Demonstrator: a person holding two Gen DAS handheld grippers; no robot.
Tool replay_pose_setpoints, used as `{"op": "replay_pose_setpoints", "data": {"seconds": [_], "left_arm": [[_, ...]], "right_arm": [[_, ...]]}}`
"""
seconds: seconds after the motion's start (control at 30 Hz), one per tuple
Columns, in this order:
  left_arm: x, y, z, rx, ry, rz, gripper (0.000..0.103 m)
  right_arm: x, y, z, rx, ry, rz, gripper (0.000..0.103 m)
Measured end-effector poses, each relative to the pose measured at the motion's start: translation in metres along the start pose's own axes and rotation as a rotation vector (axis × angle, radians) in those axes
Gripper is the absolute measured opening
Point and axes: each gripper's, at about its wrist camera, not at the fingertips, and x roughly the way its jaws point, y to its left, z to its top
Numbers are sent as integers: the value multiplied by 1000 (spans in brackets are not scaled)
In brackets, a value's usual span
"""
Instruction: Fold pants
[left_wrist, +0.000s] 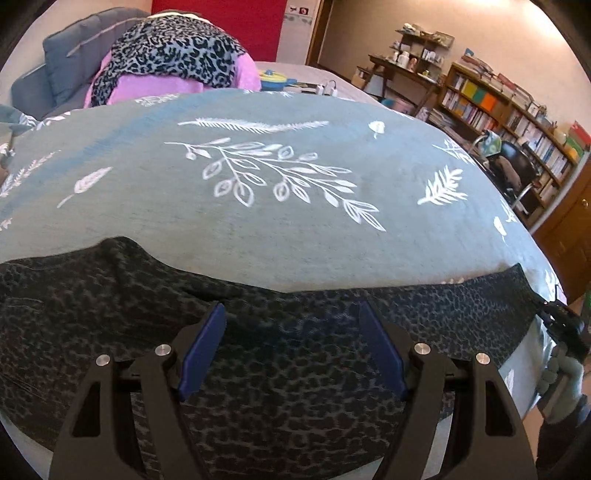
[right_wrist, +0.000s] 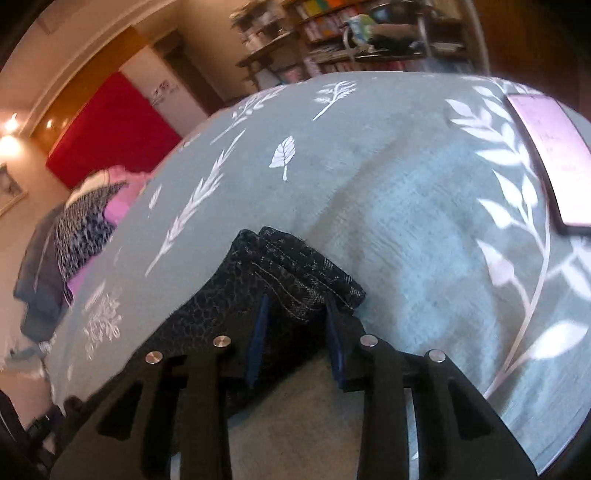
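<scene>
Dark pants (left_wrist: 277, 387) with a spotted print lie stretched across the near edge of the bed. My left gripper (left_wrist: 291, 306) hovers over their middle, its blue pads (left_wrist: 207, 350) wide apart with only flat cloth beneath them. In the right wrist view, the stitched hem end of the pants (right_wrist: 288, 273) is bunched between the pads of my right gripper (right_wrist: 296, 299), which is shut on it. That right gripper (left_wrist: 561, 321) also shows at the pants' right end in the left wrist view, held by a gloved hand (left_wrist: 565, 373).
The bed has a teal cover (left_wrist: 295, 206) with white leaf prints. A heap of leopard and pink clothes (left_wrist: 177, 62) lies at its far end beside a blue pot (left_wrist: 275, 79). A pink flat card (right_wrist: 546, 155) rests on the cover. Bookshelves (left_wrist: 509, 110) and a chair (left_wrist: 513, 166) stand to the right.
</scene>
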Motion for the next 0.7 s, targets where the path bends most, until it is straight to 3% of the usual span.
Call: {"op": "replay_pose_setpoints", "data": {"seconds": [0.07,0.1,0.13,0.33,0.5,0.6,0.67,0.7], "left_arm": [[3,-7,-2,8,8,-17,74],[4,-10,-2,18,9,-22,74],[4,-12,-2,25,10,-25,74],[13,-23,-8,39,26,-48,74],[28,-23,-21,43,73,-49,74],[35,-21,-27,53,96,-28,74],[36,-19,-29,45,101,-28,74],[34,-18,-30,41,98,-32,74]], "right_arm": [[0,11,-4,-56,-9,5,30],[0,15,-5,-78,-13,9,25],[0,21,-4,-115,-23,-1,5],[-10,17,11,-113,-75,-26,4],[6,-1,5,-85,-15,-63,4],[2,-1,3,-96,-15,-50,19],[-3,-7,3,-35,-16,6,40],[-5,-9,3,-15,-23,13,43]]}}
